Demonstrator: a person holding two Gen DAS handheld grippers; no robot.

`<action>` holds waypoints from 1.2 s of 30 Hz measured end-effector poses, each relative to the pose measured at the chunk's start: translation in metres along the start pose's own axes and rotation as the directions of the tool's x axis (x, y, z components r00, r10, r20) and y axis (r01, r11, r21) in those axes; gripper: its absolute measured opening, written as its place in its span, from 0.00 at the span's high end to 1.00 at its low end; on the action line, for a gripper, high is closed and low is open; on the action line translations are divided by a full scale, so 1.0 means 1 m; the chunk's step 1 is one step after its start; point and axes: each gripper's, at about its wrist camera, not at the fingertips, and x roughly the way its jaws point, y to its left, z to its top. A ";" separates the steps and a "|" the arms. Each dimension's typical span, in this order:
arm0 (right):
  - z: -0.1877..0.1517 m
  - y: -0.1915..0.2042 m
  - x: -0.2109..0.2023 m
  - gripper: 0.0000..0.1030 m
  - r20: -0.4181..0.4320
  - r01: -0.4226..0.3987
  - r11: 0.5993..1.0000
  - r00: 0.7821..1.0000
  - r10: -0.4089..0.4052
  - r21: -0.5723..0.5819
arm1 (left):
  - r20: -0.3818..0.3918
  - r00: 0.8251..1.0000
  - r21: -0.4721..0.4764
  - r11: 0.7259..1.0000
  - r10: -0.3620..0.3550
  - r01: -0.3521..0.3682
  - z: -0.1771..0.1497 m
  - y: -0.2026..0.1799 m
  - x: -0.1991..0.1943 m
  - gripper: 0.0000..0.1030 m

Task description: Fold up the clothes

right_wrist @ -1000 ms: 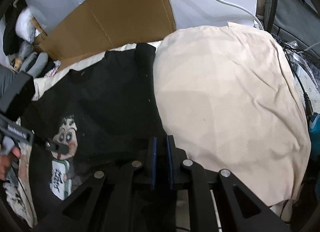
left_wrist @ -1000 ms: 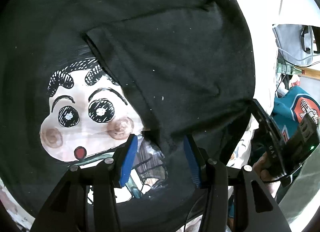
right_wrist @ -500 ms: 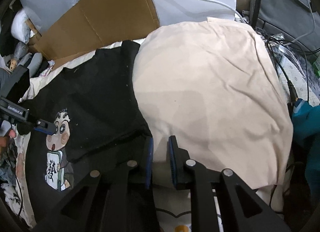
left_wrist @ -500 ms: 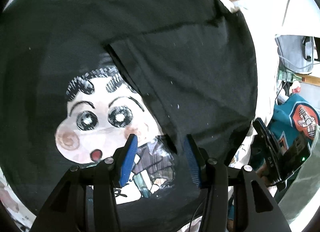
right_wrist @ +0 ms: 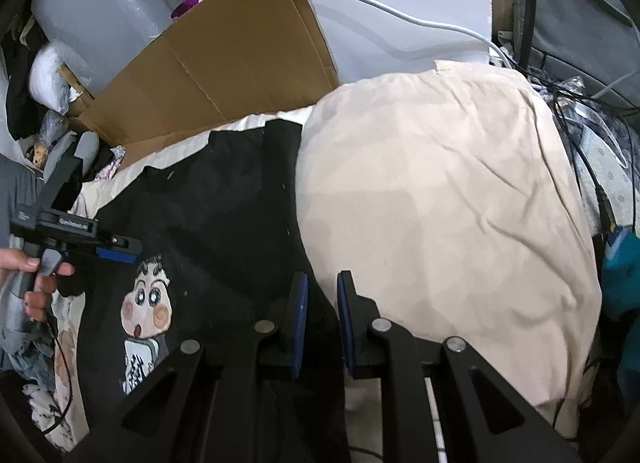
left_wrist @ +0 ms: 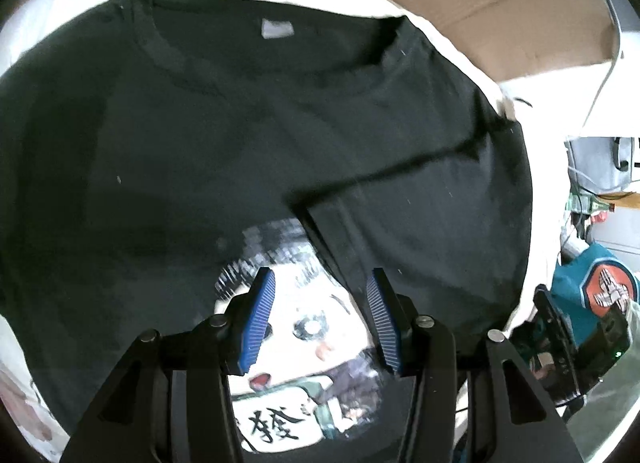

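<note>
Cluttered bedding and a flattened cardboard box (right_wrist: 224, 75) frame the work. At left, the left gripper (left_wrist: 318, 317) hovers with jaws apart and empty over the cartoon print on the black T-shirt (left_wrist: 208, 143), whose right sleeve lies folded inward. Further right, the right gripper (right_wrist: 322, 323) stands narrowly parted, holding nothing, at the shirt's edge beside a cream pillow (right_wrist: 440, 203). Likely next: folding the left side in, which needs a pinch at that far edge.

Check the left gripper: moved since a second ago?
Yes. The left gripper slid away from the collar, down the black T-shirt; the cartoon face print now lies between its open fingers.
</note>
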 end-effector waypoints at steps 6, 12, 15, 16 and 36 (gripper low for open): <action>0.025 0.006 0.015 0.87 -0.009 -0.001 1.000 1.000 0.000 -0.013 | 0.038 0.997 0.055 0.997 -0.062 0.060 0.021 0.000 -0.002 0.53; 0.036 0.006 0.024 0.87 0.005 0.002 1.000 1.000 -0.002 0.009 | 0.039 0.991 0.201 0.972 -0.131 0.120 0.053 -0.041 0.013 0.53; 0.033 0.008 0.022 0.87 0.010 -0.004 1.000 1.000 0.004 0.015 | 0.025 0.984 0.298 0.941 -0.174 0.159 0.065 -0.063 0.015 0.53; 0.032 0.009 0.022 0.87 0.007 -0.001 1.000 1.000 0.001 0.011 | 0.019 0.982 0.328 0.930 -0.185 0.169 0.069 -0.073 0.019 0.53; -0.010 -0.021 -0.008 0.78 -0.029 0.006 0.995 1.000 -0.003 0.103 | -0.072 0.977 0.725 0.662 -0.203 0.191 0.114 -0.201 0.076 0.53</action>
